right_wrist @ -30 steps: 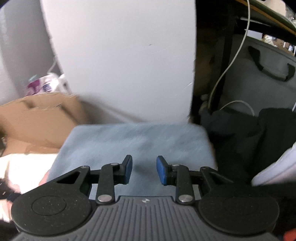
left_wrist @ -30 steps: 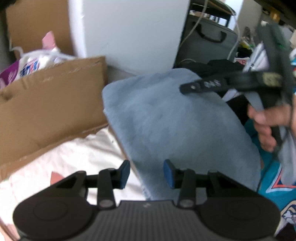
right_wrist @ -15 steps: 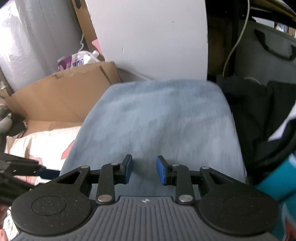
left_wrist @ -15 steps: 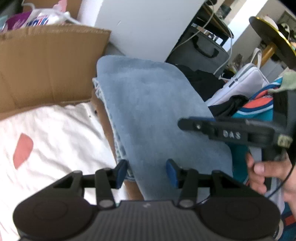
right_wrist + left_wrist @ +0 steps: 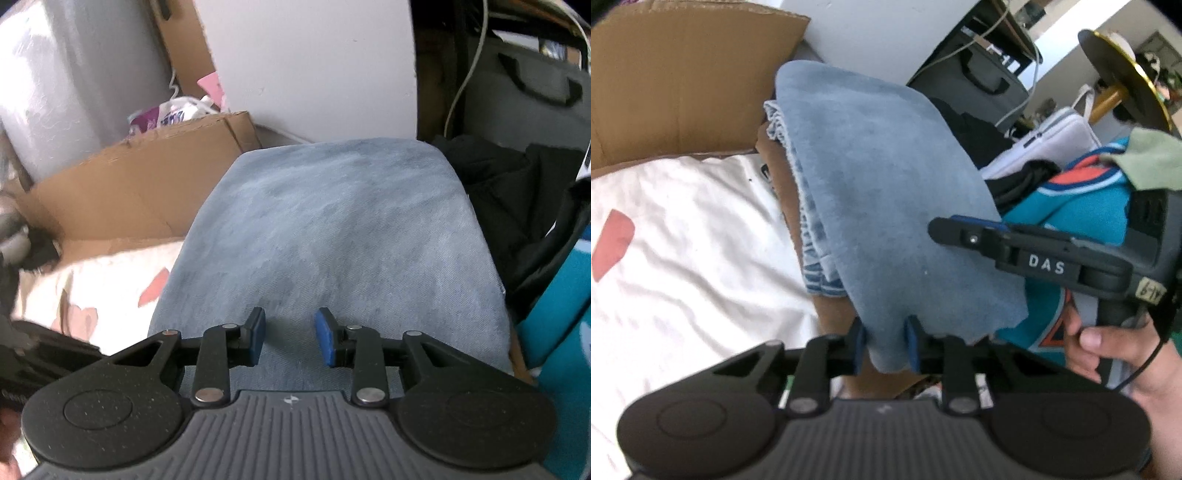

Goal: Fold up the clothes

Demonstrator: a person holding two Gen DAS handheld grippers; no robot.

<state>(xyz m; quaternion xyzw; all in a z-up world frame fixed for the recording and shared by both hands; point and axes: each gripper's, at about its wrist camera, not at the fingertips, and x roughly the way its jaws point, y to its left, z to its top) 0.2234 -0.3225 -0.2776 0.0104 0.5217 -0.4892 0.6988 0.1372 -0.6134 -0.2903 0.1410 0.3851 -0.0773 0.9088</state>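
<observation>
Garment: pale blue denim piece (image 5: 886, 192), already doubled into a thick pad, lying on a brown cardboard surface (image 5: 783, 177) between a white sheet (image 5: 694, 236) and a teal jersey (image 5: 1082, 206).
Feel: judged soft but dense; stacked layers with frayed hems at the left side will sag and slide apart if lifted by one layer.
Left tool (image 5: 884, 345): jaws closing, the near hanging corner of the denim between the pads (pads look to be pinching it).
Right tool (image 5: 290, 341): jaws parted, nothing between them, hovering over the denim's top face; whether it touches is unclear.
Hold: take whole edges, all layers together, at two corners.
</observation>
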